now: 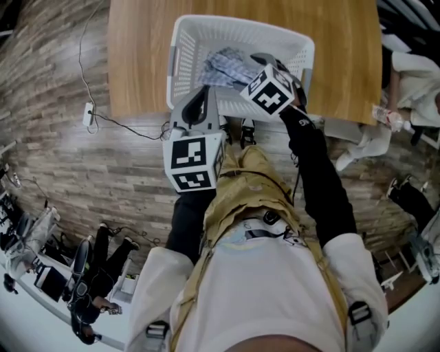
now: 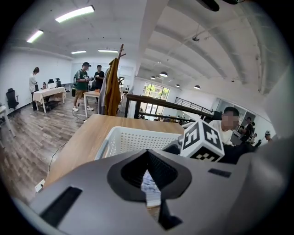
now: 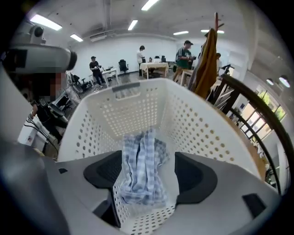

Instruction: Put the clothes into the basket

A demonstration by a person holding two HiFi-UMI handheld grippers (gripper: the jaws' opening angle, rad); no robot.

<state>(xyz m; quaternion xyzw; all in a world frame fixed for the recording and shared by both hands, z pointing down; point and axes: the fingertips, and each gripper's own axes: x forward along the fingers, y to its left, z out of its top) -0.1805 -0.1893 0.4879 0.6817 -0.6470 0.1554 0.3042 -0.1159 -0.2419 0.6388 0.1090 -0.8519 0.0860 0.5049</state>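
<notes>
The basket [image 1: 180, 51] stands on the table [image 1: 137, 62], at its near edge. The cloth [image 1: 223, 65] lies inside, on the basket's bottom. The right gripper [image 1: 265, 65] hangs over the basket's near right part, above the cloth. The left gripper [image 1: 199, 103] is at the basket's near left corner. A cable [image 1: 127, 128] lies on the floor [image 1: 69, 172] left of the table.

Wood-plank floor [image 1: 103, 172], loose cable [image 1: 124, 127]. Pale wooden surface [image 1: 344, 62]. White walls, ceiling strip lights [image 2: 73, 13]. Coat stand [image 2: 112, 87] hung with garments. Distant tables [image 2: 48, 94]; windows [image 2: 154, 91] beyond dark railing [image 2: 161, 103].
</notes>
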